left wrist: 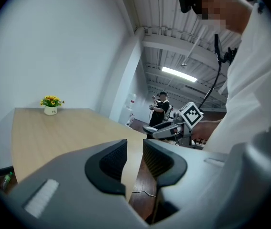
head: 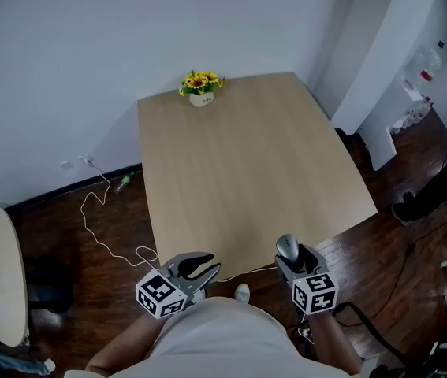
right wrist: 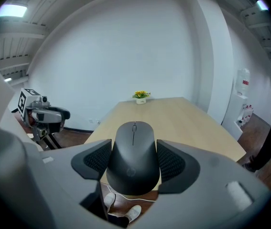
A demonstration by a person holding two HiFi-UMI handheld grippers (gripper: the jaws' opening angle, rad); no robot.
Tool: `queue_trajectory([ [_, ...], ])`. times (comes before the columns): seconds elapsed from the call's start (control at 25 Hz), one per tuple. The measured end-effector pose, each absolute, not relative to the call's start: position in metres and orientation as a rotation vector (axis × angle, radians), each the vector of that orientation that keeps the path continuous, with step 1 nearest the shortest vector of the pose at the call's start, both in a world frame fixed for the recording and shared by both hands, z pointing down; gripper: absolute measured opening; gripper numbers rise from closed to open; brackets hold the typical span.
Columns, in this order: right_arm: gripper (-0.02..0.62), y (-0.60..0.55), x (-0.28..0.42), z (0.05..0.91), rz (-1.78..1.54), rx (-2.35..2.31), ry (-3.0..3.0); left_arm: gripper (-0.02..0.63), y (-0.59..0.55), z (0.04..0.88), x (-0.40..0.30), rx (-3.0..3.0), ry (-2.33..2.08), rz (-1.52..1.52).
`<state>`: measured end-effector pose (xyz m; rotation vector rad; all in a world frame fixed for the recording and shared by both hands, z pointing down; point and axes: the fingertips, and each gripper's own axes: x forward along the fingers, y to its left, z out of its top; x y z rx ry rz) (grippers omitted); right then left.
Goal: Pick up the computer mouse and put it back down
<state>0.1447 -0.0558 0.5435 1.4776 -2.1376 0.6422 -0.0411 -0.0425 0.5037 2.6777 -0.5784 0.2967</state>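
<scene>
At the near edge of the table (head: 239,156), I am holding the mouse (right wrist: 134,151) up in the right tongs (right wrist: 134,163). Their ribbed pads (right wrist: 171,162) are pressing on its two rounded sides, and its nose is pointing away toward the pot of yellow flowers (right wrist: 140,96) at the far end. The head view is showing the mouse lifted clear of the wood and hanging roughly over the table's front edge, with dark floor (head: 57,227) and a white shoe (head: 241,292) just beyond it (the right gripper view is showing that same shoe straight under the mouse's tail). The left tongs (left wrist: 134,159) are idling off to the side, jaws only a little apart and gripping nothing; through the gap I am seeing table edge and floor. By my reading the lift is done and the setting down is waiting. The worry is where the mouse is hanging: if I am letting go here, or lowering without first reaching further in over the table, it could be catching the edge and tipping off to the floor. The shell is also looking smooth and tapered, and the pads are gripping it across a curve, so any loosening or sudden tilt could be letting it slide forward out of the jaws. A white cable (head: 83,209) is trailing across the floor near my feet, a possible snag should I be stepping closer.
</scene>
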Motion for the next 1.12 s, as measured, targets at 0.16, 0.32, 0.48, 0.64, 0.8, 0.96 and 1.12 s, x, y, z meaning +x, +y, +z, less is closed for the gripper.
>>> queue_trajectory([
  [0.16,0.297,-0.088,0.164,0.578,0.661,1.495,-2.091,0.084,-0.036,0.504,-0.046,2.676,-0.582,0.304],
  [0.32,0.297,-0.134,0.175,0.624,0.668,1.484,-2.043,0.084,-0.032,0.505,-0.058,2.644,-0.651,0.310],
  [0.48,0.297,-0.172,0.173,0.679,0.686,1.451,-2.006,0.084,-0.027,0.506,-0.072,2.603,-0.739,0.320],
  [0.64,0.298,-0.197,0.170,0.731,0.711,1.414,-1.966,0.084,-0.018,0.511,-0.084,2.540,-0.821,0.349],
  [0.8,0.298,-0.215,0.170,0.767,0.713,1.395,-1.917,0.084,-0.014,0.513,-0.098,2.476,-0.897,0.351],
  [0.96,0.301,-0.217,0.170,0.793,0.713,1.364,-1.896,0.084,-0.012,0.516,-0.109,2.438,-0.955,0.347],
  [1.12,0.304,-0.217,0.170,0.795,0.715,1.368,-1.909,0.084,-0.014,0.519,-0.112,2.422,-0.976,0.338],
])
